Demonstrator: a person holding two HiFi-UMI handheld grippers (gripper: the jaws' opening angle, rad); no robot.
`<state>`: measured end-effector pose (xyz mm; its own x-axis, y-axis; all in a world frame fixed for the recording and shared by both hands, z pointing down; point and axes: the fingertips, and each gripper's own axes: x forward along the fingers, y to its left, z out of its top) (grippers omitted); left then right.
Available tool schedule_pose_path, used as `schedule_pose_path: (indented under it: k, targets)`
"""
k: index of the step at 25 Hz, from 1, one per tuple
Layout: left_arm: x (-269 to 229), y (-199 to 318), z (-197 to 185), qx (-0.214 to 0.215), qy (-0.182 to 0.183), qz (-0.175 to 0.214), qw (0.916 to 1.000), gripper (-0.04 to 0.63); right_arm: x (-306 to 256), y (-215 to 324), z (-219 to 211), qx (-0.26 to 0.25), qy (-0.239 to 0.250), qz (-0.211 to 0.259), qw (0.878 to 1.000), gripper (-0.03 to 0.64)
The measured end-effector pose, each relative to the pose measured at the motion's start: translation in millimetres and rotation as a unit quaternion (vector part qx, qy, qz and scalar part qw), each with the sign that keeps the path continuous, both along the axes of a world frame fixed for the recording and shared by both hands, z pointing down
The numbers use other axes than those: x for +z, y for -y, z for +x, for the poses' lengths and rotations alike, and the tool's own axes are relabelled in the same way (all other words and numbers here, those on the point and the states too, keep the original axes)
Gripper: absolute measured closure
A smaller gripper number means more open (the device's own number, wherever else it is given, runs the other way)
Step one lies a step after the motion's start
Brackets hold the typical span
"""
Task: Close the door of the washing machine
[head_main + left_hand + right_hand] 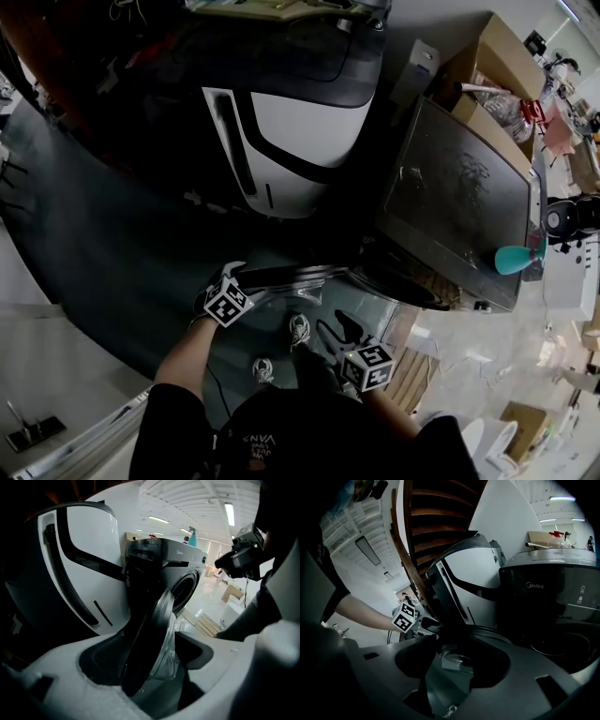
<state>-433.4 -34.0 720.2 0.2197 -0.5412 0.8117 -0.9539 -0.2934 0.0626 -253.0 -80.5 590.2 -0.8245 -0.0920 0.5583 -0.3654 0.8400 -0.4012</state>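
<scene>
Dim, underexposed; ceiling strips (229, 513) glare; fisheye edges

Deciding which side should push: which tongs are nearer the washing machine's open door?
Left. The left tongs stand open astride the door, with its edge between them. The right tongs hang on the person's side, open, short of the door.

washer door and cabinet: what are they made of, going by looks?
The door: dark ring, looks like glossy moulded plastic. Its bulged window is clear with glints, glass or clear plastic, can't tell which. The washing machine cabinet: dark grey, smooth satin sheen, probably painted metal or plastic.
</scene>
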Motion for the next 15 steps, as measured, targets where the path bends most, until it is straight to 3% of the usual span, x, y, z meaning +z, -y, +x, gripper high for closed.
schedule_pose_path:
  k: [8, 15]
  targets:
    - [20.1, -3.8, 12.8, 0.086, 0.021, -0.053, 0.9947, 0.249, 8.6, -7.1, 8.7, 0.013, -0.006, -0.012, 1.0, 0.412]
    - [22.1, -13.5, 22.4, 0.095, 0.03, -0.063, 0.993, 0.242, 9.3, -22.7, 21.2, 0.028, -0.006, -0.014, 0.999, 0.411]
